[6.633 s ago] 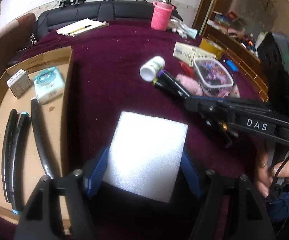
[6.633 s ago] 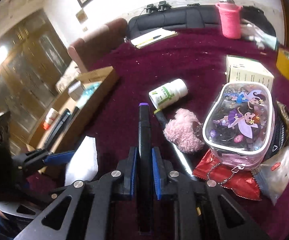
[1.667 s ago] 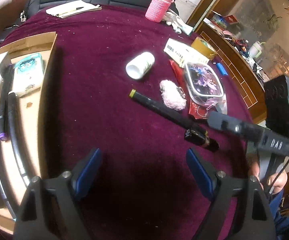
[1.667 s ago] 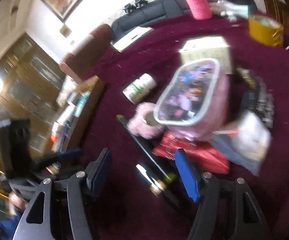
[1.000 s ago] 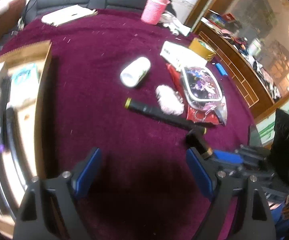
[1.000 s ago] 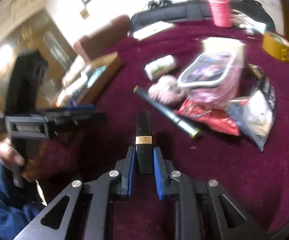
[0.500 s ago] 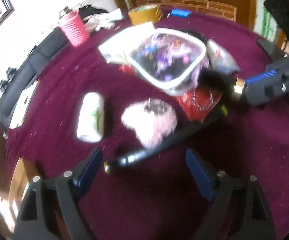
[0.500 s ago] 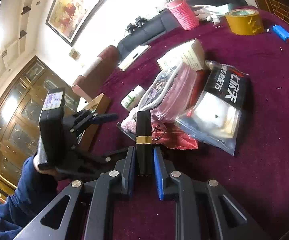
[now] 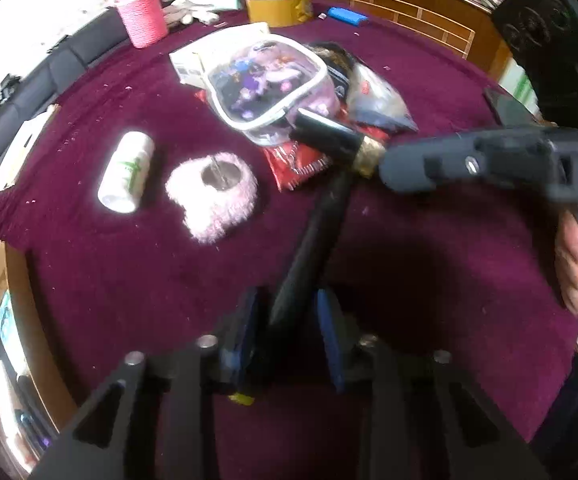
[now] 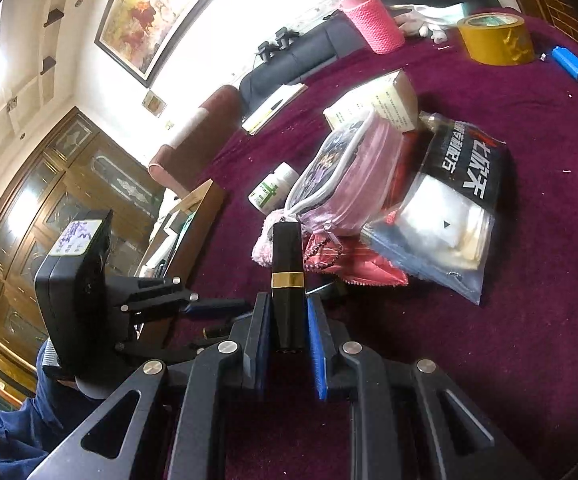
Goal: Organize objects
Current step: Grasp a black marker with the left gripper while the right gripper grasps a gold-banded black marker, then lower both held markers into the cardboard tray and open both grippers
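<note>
Our left gripper (image 9: 289, 312) has its blue pads narrowed around a long black marker (image 9: 313, 232), which runs forward between them over the maroon surface (image 9: 429, 240); whether the pads actually press it we cannot tell through the blur. Ahead lie a fluffy pink pouf (image 9: 213, 192) and, just left of it, a white pill bottle (image 9: 126, 172) on its side. Beyond them a clear cartoon-print pouch (image 9: 269, 80) rests on a red packet (image 9: 297, 160). A cardboard box (image 9: 13, 320) sits at the left edge. From the right, our right gripper reaches in with a black lipstick tube (image 9: 329, 136), a hand (image 9: 577, 272) on its handle.

Seen from the right wrist, our right gripper (image 10: 287, 320) is clamped on the lipstick tube (image 10: 287, 260), which stands upright between the pads with its gold band just above them. Behind it are the pouf (image 10: 263, 248), the pouch (image 10: 345, 176), the bottle (image 10: 273, 192) and a black-and-clear bag (image 10: 441, 208). Farther back stand a pink cup (image 10: 373, 20) and a yellow tape roll (image 10: 497, 38). Our left gripper (image 10: 209, 304) sits low at left.
</note>
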